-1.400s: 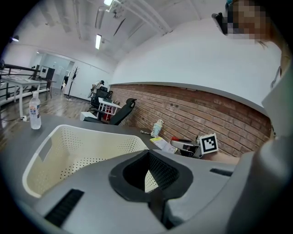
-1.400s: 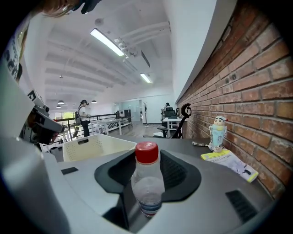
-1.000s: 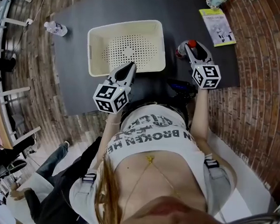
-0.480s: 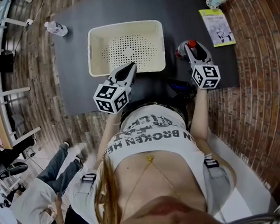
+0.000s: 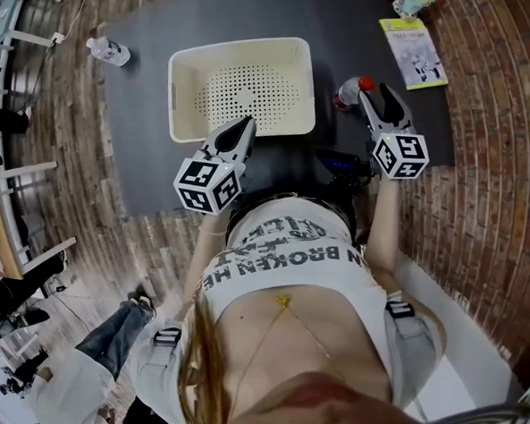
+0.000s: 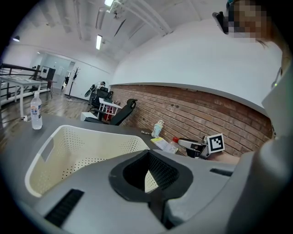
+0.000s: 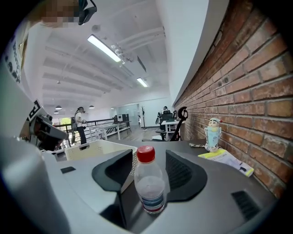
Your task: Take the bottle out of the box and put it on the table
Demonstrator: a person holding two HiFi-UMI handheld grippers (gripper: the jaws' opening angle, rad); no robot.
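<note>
The clear bottle with a red cap (image 5: 348,93) (image 7: 149,183) stands upright on the dark table (image 5: 165,84), just right of the cream perforated box (image 5: 239,48) (image 6: 55,137). My right gripper (image 5: 371,88) (image 7: 149,161) has just been opening its jaws. The bottle stands between them, with a gap to each pad. The box looks empty inside. My left gripper (image 5: 246,125) (image 6: 149,171) hovers at the box's near edge, jaws together, holding nothing. From the left gripper view the bottle (image 6: 171,145) and right gripper (image 6: 197,145) show to the right.
A second water bottle (image 5: 106,51) (image 6: 36,111) stands at the table's far left corner. A yellow booklet (image 5: 414,50) and a small figurine (image 5: 410,2) (image 7: 213,133) lie at the far right, by the brick wall. A black object (image 5: 340,162) sits at the table's near edge.
The right gripper's jaws have spread apart and the gripper has drawn slightly back and right, so more of the bottle shows. The left gripper has stayed put.
</note>
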